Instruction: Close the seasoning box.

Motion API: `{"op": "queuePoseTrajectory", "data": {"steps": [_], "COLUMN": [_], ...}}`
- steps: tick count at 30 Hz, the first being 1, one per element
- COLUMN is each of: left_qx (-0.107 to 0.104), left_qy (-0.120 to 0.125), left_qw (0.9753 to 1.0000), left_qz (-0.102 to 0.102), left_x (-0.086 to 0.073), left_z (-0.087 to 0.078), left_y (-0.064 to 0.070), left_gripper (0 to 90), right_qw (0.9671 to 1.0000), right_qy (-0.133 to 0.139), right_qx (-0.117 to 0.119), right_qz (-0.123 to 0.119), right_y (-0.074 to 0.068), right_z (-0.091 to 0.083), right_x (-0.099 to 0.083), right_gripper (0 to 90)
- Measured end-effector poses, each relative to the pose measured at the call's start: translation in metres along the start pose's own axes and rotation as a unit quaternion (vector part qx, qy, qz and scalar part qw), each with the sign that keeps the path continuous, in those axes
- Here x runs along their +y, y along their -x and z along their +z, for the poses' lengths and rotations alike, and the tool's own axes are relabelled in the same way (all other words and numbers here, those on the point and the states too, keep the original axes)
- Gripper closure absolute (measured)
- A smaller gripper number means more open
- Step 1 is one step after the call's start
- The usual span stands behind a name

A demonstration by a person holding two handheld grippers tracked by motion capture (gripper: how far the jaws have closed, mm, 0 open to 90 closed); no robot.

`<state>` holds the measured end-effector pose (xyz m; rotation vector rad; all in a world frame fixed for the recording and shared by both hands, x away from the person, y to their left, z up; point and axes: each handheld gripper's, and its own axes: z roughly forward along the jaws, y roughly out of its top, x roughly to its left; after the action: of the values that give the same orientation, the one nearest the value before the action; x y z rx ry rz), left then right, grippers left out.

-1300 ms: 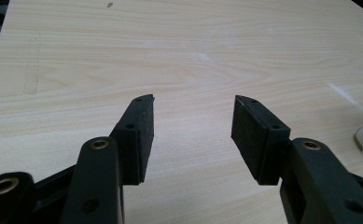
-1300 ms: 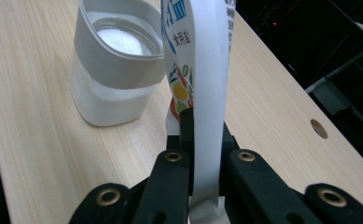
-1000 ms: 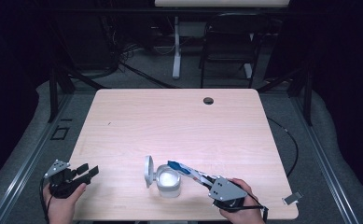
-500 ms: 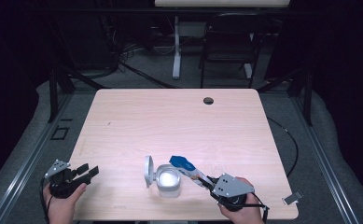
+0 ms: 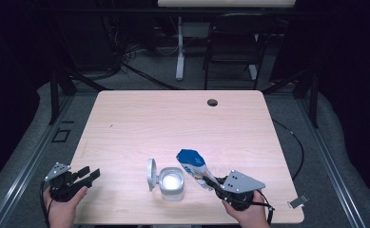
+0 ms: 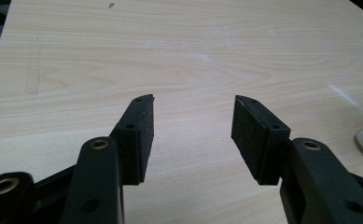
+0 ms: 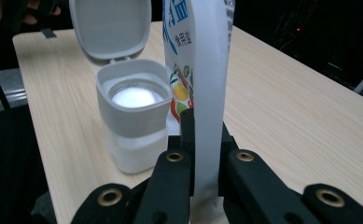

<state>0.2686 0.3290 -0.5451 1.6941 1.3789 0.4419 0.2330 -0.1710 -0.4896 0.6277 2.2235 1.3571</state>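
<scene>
A small grey container (image 5: 172, 184) with white powder inside stands near the table's front edge, its hinged lid (image 5: 151, 173) flipped open to the left. In the right gripper view the container (image 7: 133, 116) and its lid (image 7: 110, 27) sit just left of a white and blue pouch (image 7: 202, 70). My right gripper (image 5: 213, 183) is shut on the pouch (image 5: 192, 166), which slants up beside the container; its jaws (image 7: 202, 135) clamp the pouch's lower edge. My left gripper (image 5: 88, 175) is open at the front left corner, and its jaws (image 6: 192, 135) hold nothing over bare wood.
The light wooden table (image 5: 173, 123) has a round cable hole (image 5: 212, 102) near its far edge. A chair (image 5: 232, 52) and a desk leg (image 5: 180, 47) stand behind the table in the dark. A cable (image 5: 292, 137) runs off the right side.
The right gripper has drawn the pouch back to the right, away from above the container's mouth, and raised it more upright. The left gripper has stayed put.
</scene>
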Motion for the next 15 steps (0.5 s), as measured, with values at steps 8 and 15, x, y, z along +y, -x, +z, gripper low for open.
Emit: {"op": "queuePoseTrajectory", "data": {"steps": [8,15], "left_qx": [-0.001,-0.001], "left_qy": [0.0,-0.001], "left_qw": [1.0,1.0], "left_qz": [0.001,0.001], "left_x": [0.0,0.0], "left_z": [0.0,0.0], "left_y": [-0.001,-0.001], "left_gripper": [49.3,49.3], "right_qw": [0.9994,0.9974], "right_qy": [0.028,0.048], "right_qx": [-0.008,-0.025], "right_qz": [0.02,0.048], "right_y": [0.01,0.019], "right_z": [0.004,0.011], "right_x": [0.013,0.007], "right_gripper": [89.6,89.7]}}
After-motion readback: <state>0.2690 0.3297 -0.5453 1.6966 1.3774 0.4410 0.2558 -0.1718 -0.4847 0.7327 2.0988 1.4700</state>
